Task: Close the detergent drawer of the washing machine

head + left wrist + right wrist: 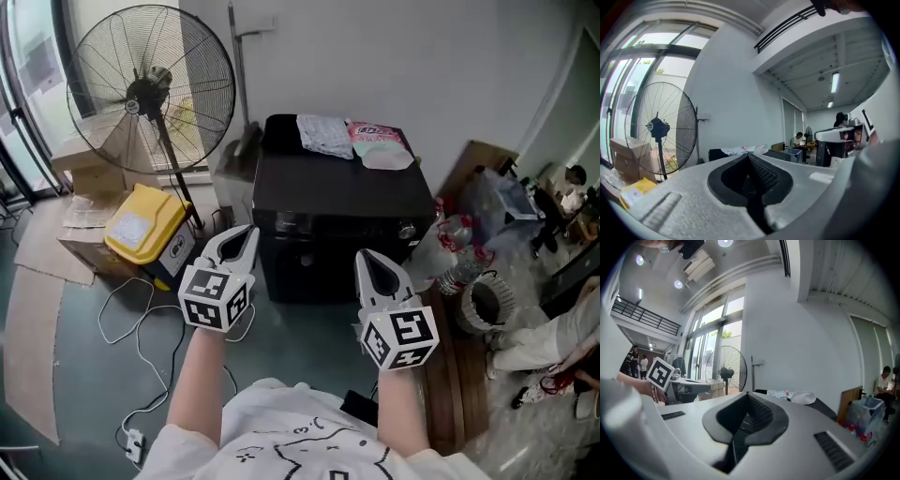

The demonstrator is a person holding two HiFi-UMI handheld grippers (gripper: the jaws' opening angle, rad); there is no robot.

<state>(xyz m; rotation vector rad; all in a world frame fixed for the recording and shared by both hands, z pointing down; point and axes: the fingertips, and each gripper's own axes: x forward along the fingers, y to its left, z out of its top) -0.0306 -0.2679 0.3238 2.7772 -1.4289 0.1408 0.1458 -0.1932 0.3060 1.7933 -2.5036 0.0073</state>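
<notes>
With jaws pressed together on nothing, left gripper [242,240] and right gripper [373,267] are held short of the washing machine [337,187], its detergent drawer [292,222] judged at 2 o'clock of the nearer left gripper.

A large standing fan [150,89] is seen at the back left, by the window. A yellow case [145,223] is propped on a cardboard box [82,249] just beside the fan's pole. A white cable [131,323] is looped across the green floor [309,328], and flattened cardboard [37,319] is laid along the left edge.
</notes>
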